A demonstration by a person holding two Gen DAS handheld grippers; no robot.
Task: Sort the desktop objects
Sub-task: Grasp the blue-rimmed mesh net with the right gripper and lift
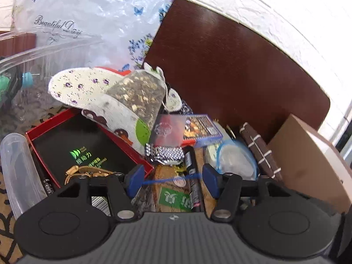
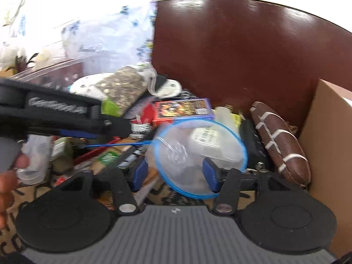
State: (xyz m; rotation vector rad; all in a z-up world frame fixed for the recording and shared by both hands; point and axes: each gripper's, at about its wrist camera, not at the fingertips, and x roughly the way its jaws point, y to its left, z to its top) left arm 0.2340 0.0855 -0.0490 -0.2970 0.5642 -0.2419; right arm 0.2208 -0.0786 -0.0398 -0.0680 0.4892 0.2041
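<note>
A heap of desktop objects lies on the table. My left gripper [image 1: 173,179] is open, low over a blue net handle [image 1: 167,178] and a green-labelled box [image 1: 175,199], with a steel watch band [image 1: 165,154] just ahead. My right gripper [image 2: 173,173] is open around the near rim of a blue-rimmed mesh net [image 2: 199,156]. The left gripper [image 2: 92,118] shows from the side in the right wrist view, above the net handle [image 2: 116,144]. A brown stitched pouch [image 2: 281,145] lies right of the net.
A red box [image 1: 88,149] with a black insert, patterned insoles [image 1: 88,85], a herb sachet [image 1: 140,94], a card box [image 1: 202,127], a clear container [image 1: 33,70] and a floral bag [image 1: 92,22] crowd the left. A cardboard box [image 1: 308,158] stands right. A dark board [image 1: 231,70] stands behind.
</note>
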